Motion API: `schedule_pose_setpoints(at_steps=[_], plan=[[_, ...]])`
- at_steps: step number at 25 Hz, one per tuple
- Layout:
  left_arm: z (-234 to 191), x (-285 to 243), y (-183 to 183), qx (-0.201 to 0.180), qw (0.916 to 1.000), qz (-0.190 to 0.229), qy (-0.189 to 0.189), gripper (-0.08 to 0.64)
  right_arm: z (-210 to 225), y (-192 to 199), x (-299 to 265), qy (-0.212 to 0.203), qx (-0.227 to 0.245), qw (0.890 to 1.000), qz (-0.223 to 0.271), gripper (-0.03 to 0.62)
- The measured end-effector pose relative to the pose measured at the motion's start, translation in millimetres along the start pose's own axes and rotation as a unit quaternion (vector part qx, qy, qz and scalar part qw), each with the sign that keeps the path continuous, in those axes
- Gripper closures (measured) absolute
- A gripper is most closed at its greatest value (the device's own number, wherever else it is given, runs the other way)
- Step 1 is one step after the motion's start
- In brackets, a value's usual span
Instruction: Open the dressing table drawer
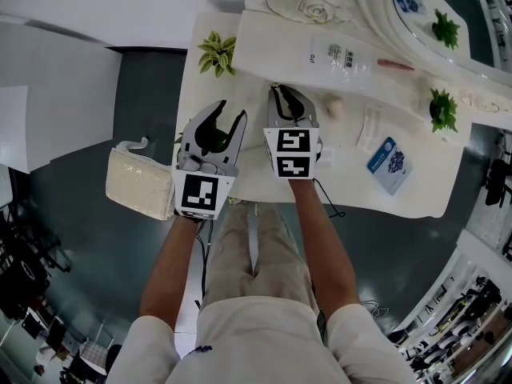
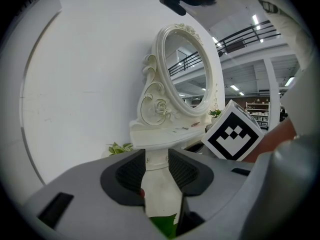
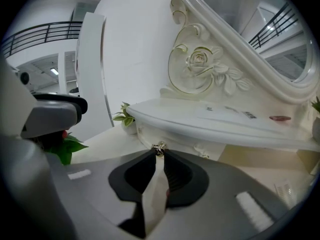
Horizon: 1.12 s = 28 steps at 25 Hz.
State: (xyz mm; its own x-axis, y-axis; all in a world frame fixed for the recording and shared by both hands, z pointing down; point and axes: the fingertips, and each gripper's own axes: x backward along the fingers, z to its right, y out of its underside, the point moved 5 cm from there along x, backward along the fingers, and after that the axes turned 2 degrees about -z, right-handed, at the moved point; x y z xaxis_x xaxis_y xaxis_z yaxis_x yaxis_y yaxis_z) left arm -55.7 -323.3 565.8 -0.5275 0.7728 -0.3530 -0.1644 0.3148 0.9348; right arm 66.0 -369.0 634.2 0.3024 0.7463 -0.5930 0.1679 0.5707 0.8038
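A small white dressing table with an ornate oval mirror stands on a white table. Below its top is a drawer front with a small metal knob. My right gripper points at that front, its jaws nearly together with the knob pinched at their tips. In the head view the right gripper hides the knob. My left gripper hovers to its left, jaws partly closed on a small green plant sprig with a red bit.
A potted plant stands at the table's far left corner and another at the right. A blue card, small packets and a cream lump lie right of my grippers. A cream cushioned stool sits beside the table's left edge.
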Motion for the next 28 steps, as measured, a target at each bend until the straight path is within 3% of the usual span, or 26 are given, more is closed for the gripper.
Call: schedule_pose_setpoints(at_steps=[13,28], plan=[[-0.5,-0.1,1.8,-0.002,1.0,-0.005,-0.001,0.413,-1.6,2.7,3.4,-0.017,0.029,0.999,-0.004,0.534],[-1.3,2.4,2.8,-0.001,1.0,-0.007,-0.004,0.413,-5.8,7.4,9.1,-0.021,0.024,0.999,-0.008,0.536]])
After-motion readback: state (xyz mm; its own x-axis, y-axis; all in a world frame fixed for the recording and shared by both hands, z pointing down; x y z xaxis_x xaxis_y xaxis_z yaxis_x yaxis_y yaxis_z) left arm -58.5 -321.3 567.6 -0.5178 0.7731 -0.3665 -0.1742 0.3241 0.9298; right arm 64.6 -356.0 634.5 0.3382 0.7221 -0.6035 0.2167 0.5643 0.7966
